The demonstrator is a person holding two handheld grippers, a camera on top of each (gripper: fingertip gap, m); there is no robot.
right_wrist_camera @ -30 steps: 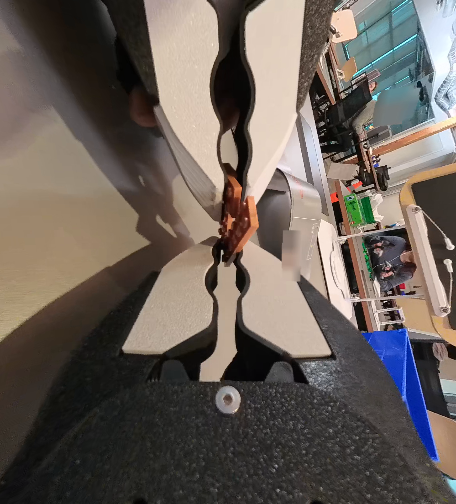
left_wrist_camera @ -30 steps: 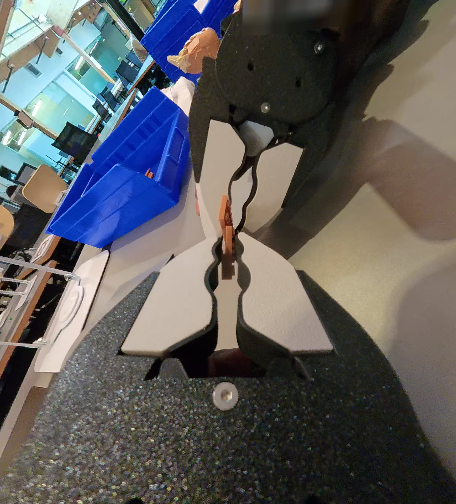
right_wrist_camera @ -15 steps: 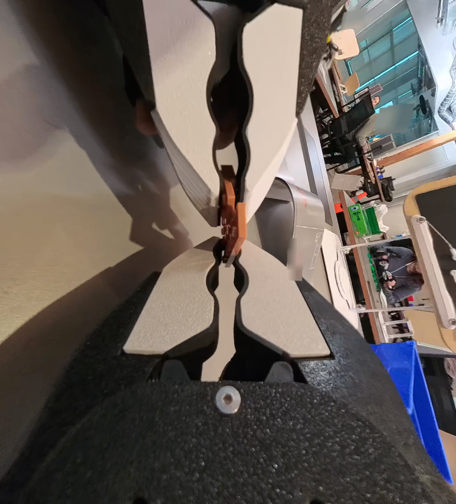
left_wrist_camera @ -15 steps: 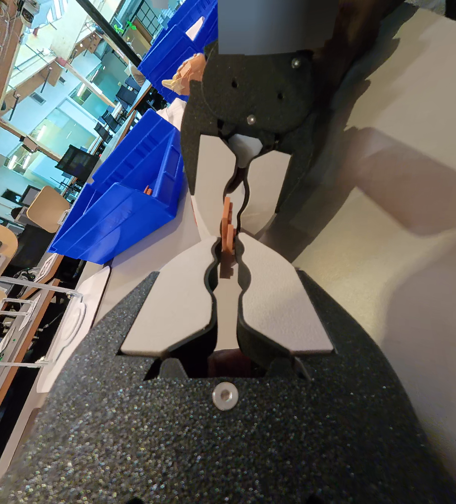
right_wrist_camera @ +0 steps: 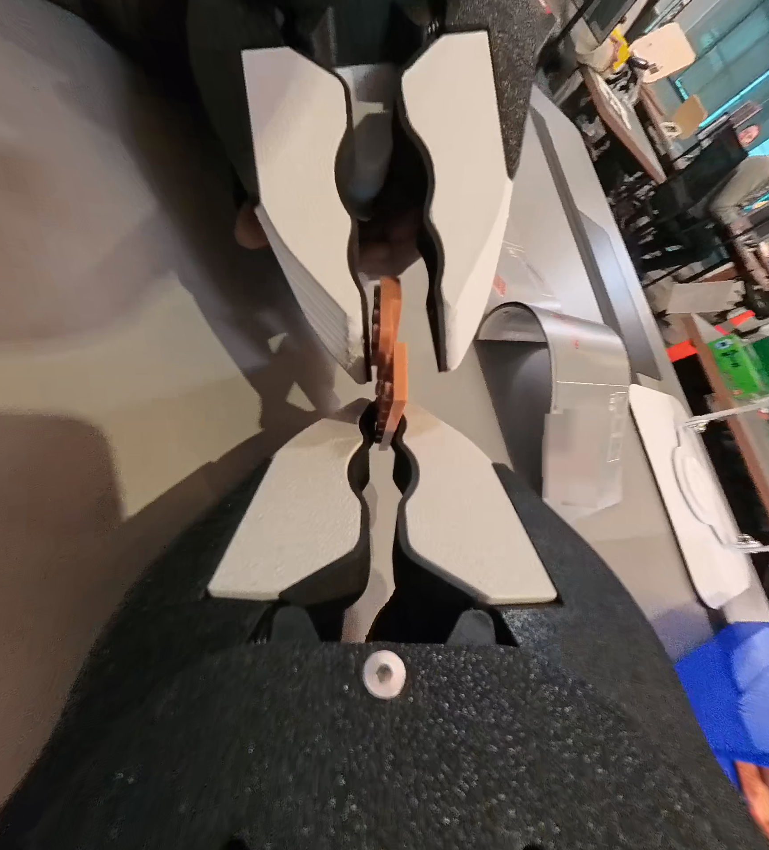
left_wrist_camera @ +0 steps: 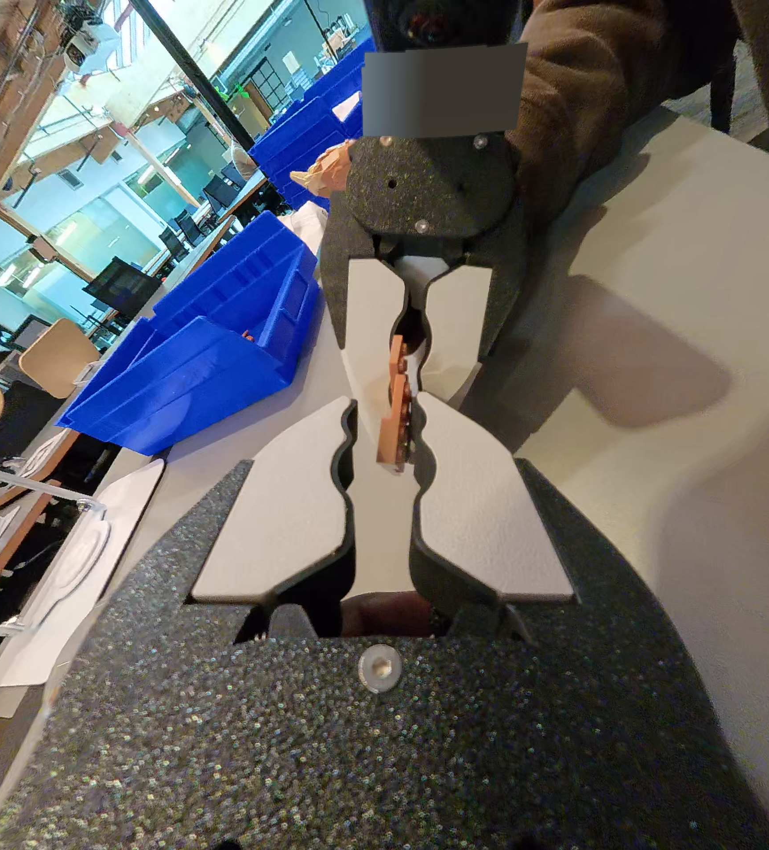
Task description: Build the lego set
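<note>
**Brown plate assembly held between two opposed grippers**

The assembly consists of two brown Lego plates (left_wrist_camera: 396,404), overlapped and stud-joined, presented edge-on above the table (left_wrist_camera: 649,322). The right gripper (right_wrist_camera: 384,430) is closed on one end of the assembly; its jaws are narrowed to the plate thickness. The left gripper (left_wrist_camera: 384,416) faces it tip to tip. Its jaws stand parted wider than the assembly, which lies against the inner face of one finger (left_wrist_camera: 424,427) only; a clear gap separates it from the other finger. Two blue storage bins (left_wrist_camera: 198,368) sit nested on the table near its far edge. A grey curved stand (right_wrist_camera: 571,358) stands on the table beyond the grippers in the right wrist view.
</note>
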